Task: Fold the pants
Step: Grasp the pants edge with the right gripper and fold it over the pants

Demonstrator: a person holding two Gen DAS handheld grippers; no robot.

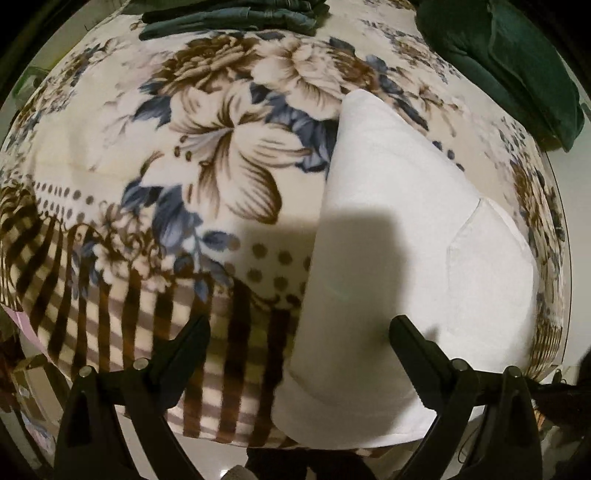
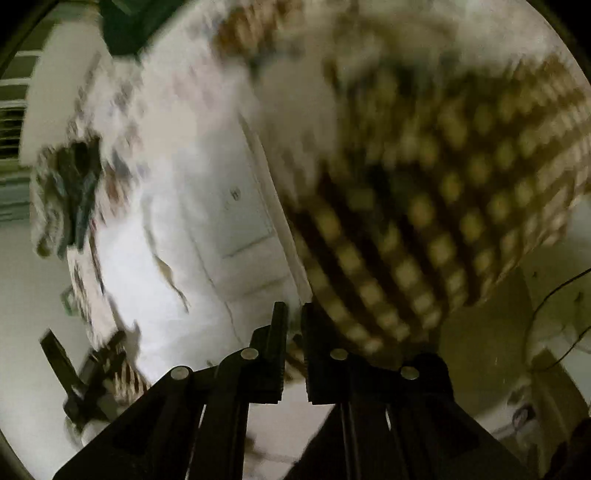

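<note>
White pants lie folded lengthwise on a floral blanket, running from the near edge toward the far middle, a back pocket facing up. My left gripper is open just above the near end of the pants, one finger over the blanket, the other over the white cloth. The right wrist view is blurred. There the pants lie left of centre. My right gripper is nearly closed at the near edge of the pants; whether cloth sits between the jaws is unclear. The left gripper shows at the lower left.
Dark green garments lie at the far edge and the far right corner of the blanket. The blanket's checked border hangs over the near edge. Pale floor with a cable lies to the right.
</note>
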